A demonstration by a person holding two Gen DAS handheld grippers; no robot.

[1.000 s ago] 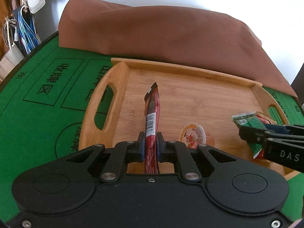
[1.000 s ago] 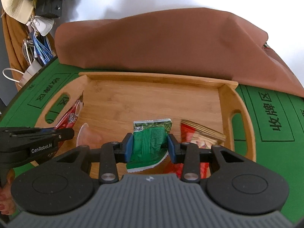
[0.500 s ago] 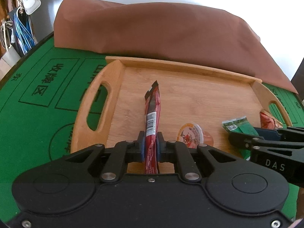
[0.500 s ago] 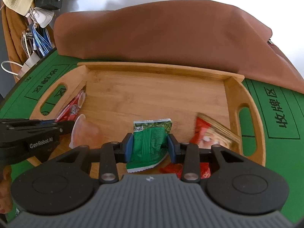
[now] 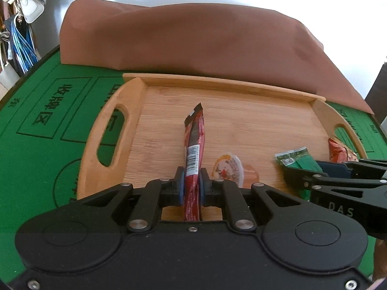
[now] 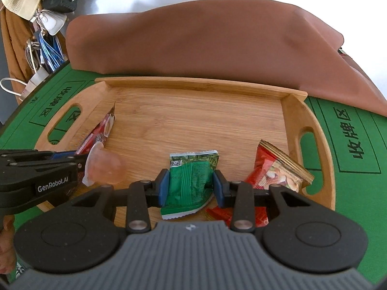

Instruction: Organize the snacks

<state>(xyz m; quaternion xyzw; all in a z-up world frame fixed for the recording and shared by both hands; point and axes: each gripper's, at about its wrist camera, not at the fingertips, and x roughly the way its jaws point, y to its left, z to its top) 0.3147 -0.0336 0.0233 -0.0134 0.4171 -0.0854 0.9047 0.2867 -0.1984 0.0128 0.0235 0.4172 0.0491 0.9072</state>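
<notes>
My left gripper [image 5: 191, 185] is shut on a long red snack stick [image 5: 194, 145], held edge-on above the left half of a wooden tray [image 5: 217, 82]. A round jelly cup [image 5: 228, 169] lies on the tray just to its right. My right gripper [image 6: 189, 186] is shut on a green snack packet [image 6: 191, 181] over the tray's near middle. A red snack bag [image 6: 278, 169] lies on the tray to the right of it, partly behind my right finger. In the right wrist view the left gripper [image 6: 79, 159] enters from the left with the red stick [image 6: 101, 130], and the jelly cup [image 6: 104, 166] sits beside it.
The tray [image 6: 193, 84] rests on a green felt table [image 5: 36, 125] printed with characters. A brown cloth-covered bulk [image 5: 193, 38] rises right behind the tray. Bags, cables and a hat [image 6: 17, 0] hang at the far left. A hand [image 6: 7, 249] shows at the lower left.
Both views now look further along the tray, which has slid down and toward centre; the red bag shows more fully. Both grips are unchanged.
</notes>
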